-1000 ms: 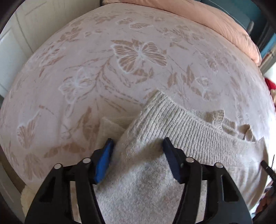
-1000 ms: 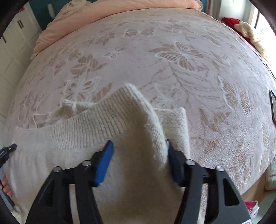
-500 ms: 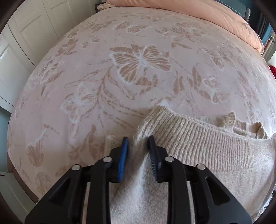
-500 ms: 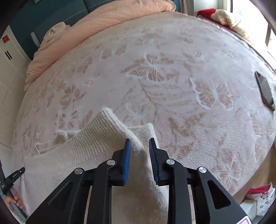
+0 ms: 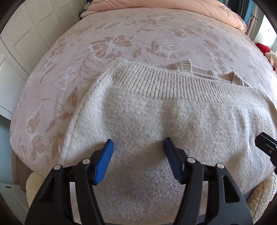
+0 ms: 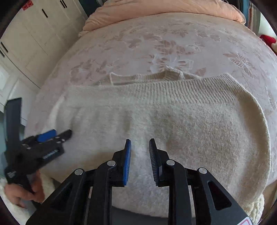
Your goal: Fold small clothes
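left gripper (image 5: 138,152): jaws opening, nothing pinched, pads clear above the sweater (image 5: 164,124) | right gripper (image 6: 139,155): jaws narrowly apart, gripping nothing | sweater: folded on the bed (image 5: 121,31), directly under both, long axis 9-to-3 | ribbed hem (image 5: 173,83) at 12 | both hands equally near

One cream sweater (image 5: 173,124), one butterfly-patterned bedspread (image 5: 121,43), one peach duvet (image 5: 173,7), two tools.
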The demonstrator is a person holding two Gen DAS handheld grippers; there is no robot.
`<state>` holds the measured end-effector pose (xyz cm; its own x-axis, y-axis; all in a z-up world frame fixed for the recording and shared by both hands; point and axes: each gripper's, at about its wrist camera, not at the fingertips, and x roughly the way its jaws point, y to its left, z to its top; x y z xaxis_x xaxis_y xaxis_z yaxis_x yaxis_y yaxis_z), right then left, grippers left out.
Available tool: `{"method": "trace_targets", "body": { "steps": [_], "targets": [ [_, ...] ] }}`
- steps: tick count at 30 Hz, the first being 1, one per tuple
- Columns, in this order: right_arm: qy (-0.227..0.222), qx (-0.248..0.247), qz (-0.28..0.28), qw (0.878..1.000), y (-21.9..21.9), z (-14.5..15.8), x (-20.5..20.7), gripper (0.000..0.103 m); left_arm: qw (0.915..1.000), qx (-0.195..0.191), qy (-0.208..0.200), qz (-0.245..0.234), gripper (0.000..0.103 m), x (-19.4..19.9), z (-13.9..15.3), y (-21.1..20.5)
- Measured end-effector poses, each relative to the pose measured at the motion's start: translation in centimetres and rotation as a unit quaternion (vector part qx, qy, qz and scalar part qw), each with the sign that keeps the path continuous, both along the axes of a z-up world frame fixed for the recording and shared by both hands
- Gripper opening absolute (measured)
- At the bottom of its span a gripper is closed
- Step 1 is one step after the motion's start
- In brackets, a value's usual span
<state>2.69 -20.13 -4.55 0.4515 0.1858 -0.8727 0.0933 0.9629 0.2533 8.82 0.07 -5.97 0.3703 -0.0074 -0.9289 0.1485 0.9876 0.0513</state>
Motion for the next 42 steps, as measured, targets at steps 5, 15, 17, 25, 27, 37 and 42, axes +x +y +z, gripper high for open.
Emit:
{"method": "trace_targets", "body": {
  "steps": [5, 15, 17, 25, 27, 37, 42],
  "targets": [
    [0.048, -0.036, 0.027, 0.998, 1.9, -4.6, 1.5, 0.023, 0.9999, -0.009, 0.005, 0.013, 0.059, 0.1, -0.1, 0.3],
    [0.064, -0.033, 0.022, 0.997, 2.7, -4.5, 3.4, 0.023, 0.9994, -0.032, 0.006, 0.015, 0.065, -0.4, -0.2, 1.5],
    [0.055, -0.037, 0.022, 0.998, 2.7, -4.6, 3.4, 0.022, 0.9971, -0.071, 0.007, 0.027, 0.065, -0.9, 0.6, 2.7],
    [0.049, -0.055, 0.029, 0.997, 3.4, -4.7, 3.2, 0.023, 0.9588, -0.2, 0.01, 0.202, 0.085, -5.6, 0.5, 13.5],
    [0.048, -0.055, 0.028, 0.997, 3.5, -4.8, 3.3, 0.023, 0.9527, -0.207, 0.041, 0.219, 0.085, -5.7, -1.3, 13.9],
    [0.043, -0.047, 0.031, 0.997, 3.2, -4.8, 3.2, 0.023, 0.9335, -0.289, 0.046, 0.208, 0.027, -4.7, 0.2, 12.1],
    [0.03, -0.014, 0.026, 0.999, 2.4, -4.5, 2.7, 0.023, 0.9511, -0.294, -0.045, 0.083, 0.023, -4.7, 9.9, 5.9]
  ]
}}
